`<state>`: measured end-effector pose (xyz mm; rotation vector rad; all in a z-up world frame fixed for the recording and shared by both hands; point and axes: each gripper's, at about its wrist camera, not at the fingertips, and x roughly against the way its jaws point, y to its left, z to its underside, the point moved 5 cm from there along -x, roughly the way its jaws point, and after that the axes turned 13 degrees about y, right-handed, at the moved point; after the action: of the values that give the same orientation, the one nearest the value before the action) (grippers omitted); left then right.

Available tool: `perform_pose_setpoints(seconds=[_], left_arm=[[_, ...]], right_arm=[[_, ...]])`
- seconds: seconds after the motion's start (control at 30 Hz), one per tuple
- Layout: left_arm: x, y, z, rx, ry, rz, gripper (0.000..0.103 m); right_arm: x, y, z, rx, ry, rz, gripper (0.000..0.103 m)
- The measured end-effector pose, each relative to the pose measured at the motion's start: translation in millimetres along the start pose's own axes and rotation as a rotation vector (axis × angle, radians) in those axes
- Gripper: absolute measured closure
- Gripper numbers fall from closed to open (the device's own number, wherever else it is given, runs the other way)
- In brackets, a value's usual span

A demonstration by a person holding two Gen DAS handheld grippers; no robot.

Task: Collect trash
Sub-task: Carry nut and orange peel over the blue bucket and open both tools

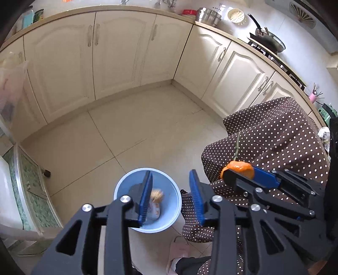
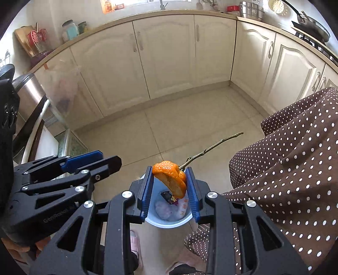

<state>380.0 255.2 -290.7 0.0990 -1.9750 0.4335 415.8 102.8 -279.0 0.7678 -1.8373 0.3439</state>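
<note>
A round blue bin [image 1: 147,198] is seen on the pale tiled floor [image 1: 131,135] of a kitchen, near the cameras and directly below both tools. In the left wrist view, the left gripper [image 1: 171,186] is held over the bin with its blue pads spread apart and nothing pressed between them; a small piece of wrapped rubbish [image 1: 156,201] with a fuzzy yellowish top is seen inside the bin, between the pads as viewed but clear of them. The right gripper [image 2: 169,184] is clamped on a piece of orange peel [image 2: 170,179], which is pinched between the two blue pads and hangs above the bin opening. A thin twig [image 2: 211,148] is seen rising from the peel towards the far right. In the right wrist view, more rubbish is visible at the bottom of the bin: a dark wrapper [image 2: 168,196] and a pale crumpled packet [image 2: 164,209]. The two tools are held just beside each other, the left one appearing at the near left of the right wrist view and the right one, with the peel, at the near right of the left wrist view. A brown fabric with white dots [image 1: 274,143] is draped on the right, just beside the bin. A pink slipper [image 1: 179,249] is seen on the floor at the near edge. Cream cabinet doors [image 1: 118,52] are lined along the far side under a countertop [image 1: 63,19], and a frying pan [image 1: 268,38] is seen on the hob at the far right.
</note>
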Motion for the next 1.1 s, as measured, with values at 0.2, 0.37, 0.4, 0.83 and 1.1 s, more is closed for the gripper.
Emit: perform_pose_setpoints(seconds=[0.2, 0.37, 0.4, 0.83, 1.1], left_arm=[[0, -3, 5, -0.008, 0.008, -0.009, 0.066], [2, -1, 10, 0.004, 0.01, -0.013, 0.066], [3, 0, 11, 0.007, 0.01, -0.013, 0.066], [11, 12, 10, 0.044, -0.009, -0.012, 0.066], [25, 7, 9, 0.047, -0.03, -0.003, 0.066]], right_arm=[[-3, 3, 1, 0.0, 0.012, -0.005, 0.074], [-3, 6, -3, 0.003, 0.01, -0.002, 0.074], [-3, 7, -4, 0.005, 0.009, -0.001, 0.074], [0, 19, -27, 0.027, -0.041, -0.001, 0.071], [14, 21, -31, 0.031, -0.086, 0.016, 0.06]])
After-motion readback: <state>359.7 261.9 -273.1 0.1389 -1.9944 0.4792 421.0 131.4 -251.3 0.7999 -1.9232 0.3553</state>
